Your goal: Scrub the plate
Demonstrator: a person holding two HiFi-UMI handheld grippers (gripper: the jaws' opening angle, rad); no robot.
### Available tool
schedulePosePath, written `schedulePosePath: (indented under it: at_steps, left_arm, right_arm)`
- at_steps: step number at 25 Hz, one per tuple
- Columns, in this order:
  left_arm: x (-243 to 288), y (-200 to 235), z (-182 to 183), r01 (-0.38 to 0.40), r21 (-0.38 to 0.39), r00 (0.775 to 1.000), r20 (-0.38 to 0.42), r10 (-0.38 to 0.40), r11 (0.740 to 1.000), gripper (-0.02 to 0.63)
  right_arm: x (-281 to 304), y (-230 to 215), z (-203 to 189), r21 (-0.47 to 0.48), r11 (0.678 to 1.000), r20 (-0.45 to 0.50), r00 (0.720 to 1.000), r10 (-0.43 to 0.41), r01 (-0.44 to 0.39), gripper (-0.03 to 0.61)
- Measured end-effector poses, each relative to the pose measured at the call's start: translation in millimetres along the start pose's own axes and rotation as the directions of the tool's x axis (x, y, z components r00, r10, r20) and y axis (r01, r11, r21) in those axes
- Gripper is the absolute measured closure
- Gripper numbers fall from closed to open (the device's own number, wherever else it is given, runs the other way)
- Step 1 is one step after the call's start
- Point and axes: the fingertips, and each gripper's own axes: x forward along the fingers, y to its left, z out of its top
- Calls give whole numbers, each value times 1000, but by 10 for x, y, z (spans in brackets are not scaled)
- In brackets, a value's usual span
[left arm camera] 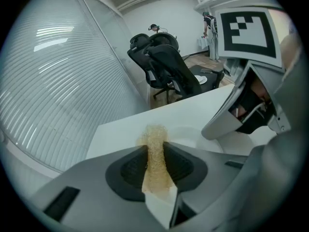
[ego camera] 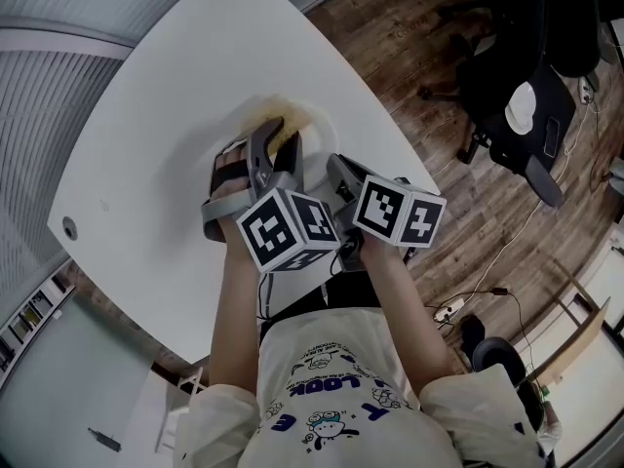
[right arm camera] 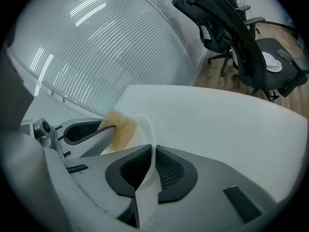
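The sponge (right arm camera: 118,127) was clamped in the part-closed left gripper (left arm camera: 155,148), its end left protruding ahead of the tips for scrubbing. The plate (left arm camera: 190,135), just ahead on the table (ego camera: 146,164), was pinched by its rim in the nearly closed right gripper (right arm camera: 153,149), presumably to steady it.

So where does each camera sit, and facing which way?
Head view: on the person's head, steeply down at the table; forearms, left gripper, right gripper show.
Left gripper view: along its jaws shut on the sponge, toward office chairs.
Right gripper view: along its jaws shut on the plate.
Shared: both gripper views show the sponge.
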Motion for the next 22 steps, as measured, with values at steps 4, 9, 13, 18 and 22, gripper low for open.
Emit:
schedulePosePath:
  at_steps: [4,9,13,18,22]
  left_arm:
    - [16,-169,156,74,-25,995,62,-72,997,488]
    - [-51,-366,269,170,-53,979,125,-162,984,488]
    - [-134,-485,304,264,-79,953,176,-247,961,488]
    - [-240,-488,243,306,-100,936,211,-281,947,488]
    - [-296,-469,145,336,-151,928,220,-299,930,488]
  right_arm:
    - [6,-2,3,6,1000,5,1000,2,-2,557]
    - [4,-7,0,15,1000,14,1000,-4,4,557]
    - [6,-19,19,23,1000,20,1000,-12,11,558]
    - [14,-20,16,24,999,24,999,-24,23,557]
    - [18,-25,14,25,999,26,999,-32,31,558]
